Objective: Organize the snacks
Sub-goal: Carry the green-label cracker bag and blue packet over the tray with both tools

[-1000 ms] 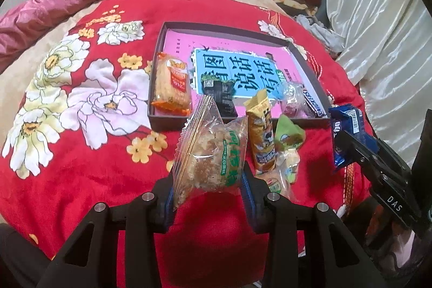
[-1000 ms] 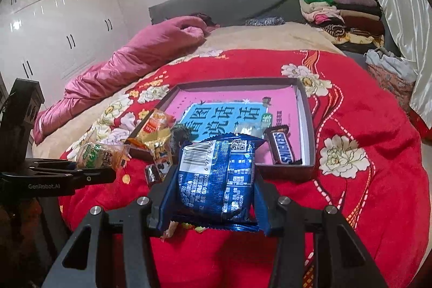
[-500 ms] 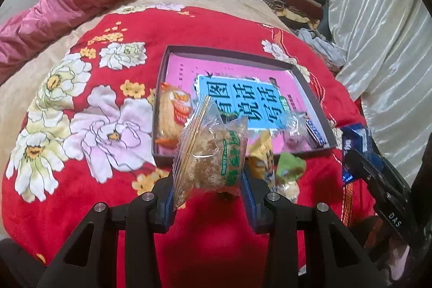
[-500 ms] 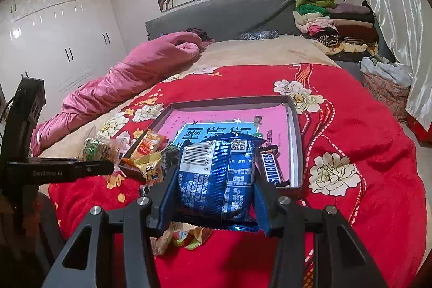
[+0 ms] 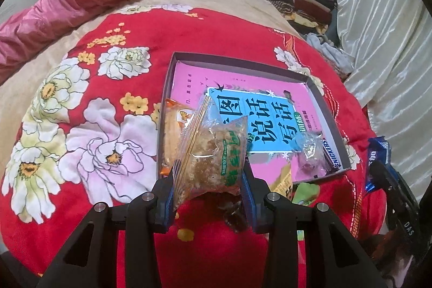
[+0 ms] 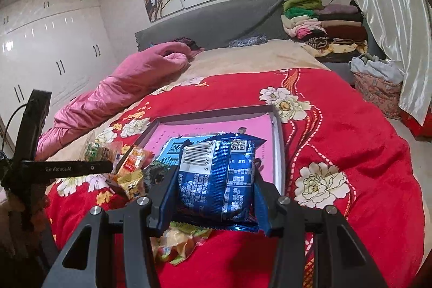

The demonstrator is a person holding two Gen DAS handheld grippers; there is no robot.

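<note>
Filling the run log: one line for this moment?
left tool: holds clear pastry packet | right tool: holds blue packet | tray: ahead

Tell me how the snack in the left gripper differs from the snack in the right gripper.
The clear snack bag in the left gripper is see-through, showing brown crumbly food and a green band. The blue snack packet in the right gripper is opaque foil with a barcode and QR code. Both are sealed, held upright between the pads, in front of the tray.

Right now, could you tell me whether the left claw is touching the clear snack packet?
Touching: in the left wrist view the left claw presses both pads against the clear snack packet, holding it up.
</note>
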